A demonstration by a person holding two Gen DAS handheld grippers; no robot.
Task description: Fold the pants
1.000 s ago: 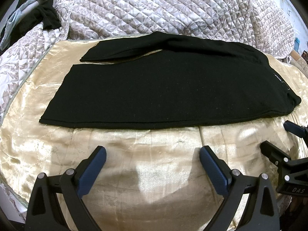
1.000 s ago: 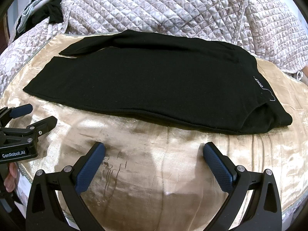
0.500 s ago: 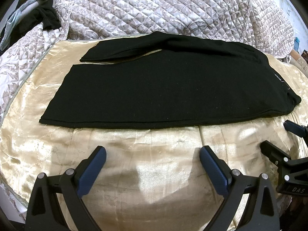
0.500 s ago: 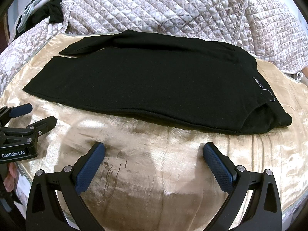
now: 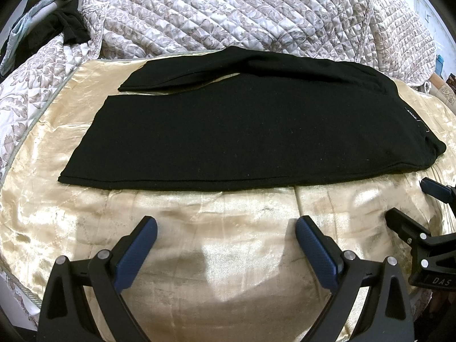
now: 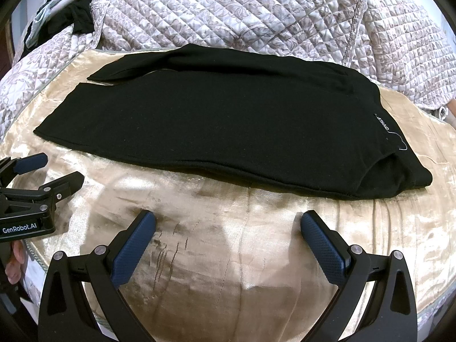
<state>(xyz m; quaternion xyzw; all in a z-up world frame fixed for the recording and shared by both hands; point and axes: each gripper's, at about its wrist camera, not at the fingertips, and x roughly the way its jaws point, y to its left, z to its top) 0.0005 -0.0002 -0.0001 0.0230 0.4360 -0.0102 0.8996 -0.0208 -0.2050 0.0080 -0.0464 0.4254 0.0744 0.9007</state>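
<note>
Black pants lie flat on a shiny gold cloth, waist to the right, legs to the left. One leg lies over the other, and the far leg's hem pokes out at the back left. A white label sits near the waist. My left gripper is open and empty, short of the near edge of the pants. My right gripper is open and empty, near the waist half. Each gripper shows at the edge of the other's view: the right one, the left one.
A quilted floral bedspread is bunched up behind the gold cloth. Dark and pale clothes lie at the back left corner. The gold cloth's front edge drops off just below both grippers.
</note>
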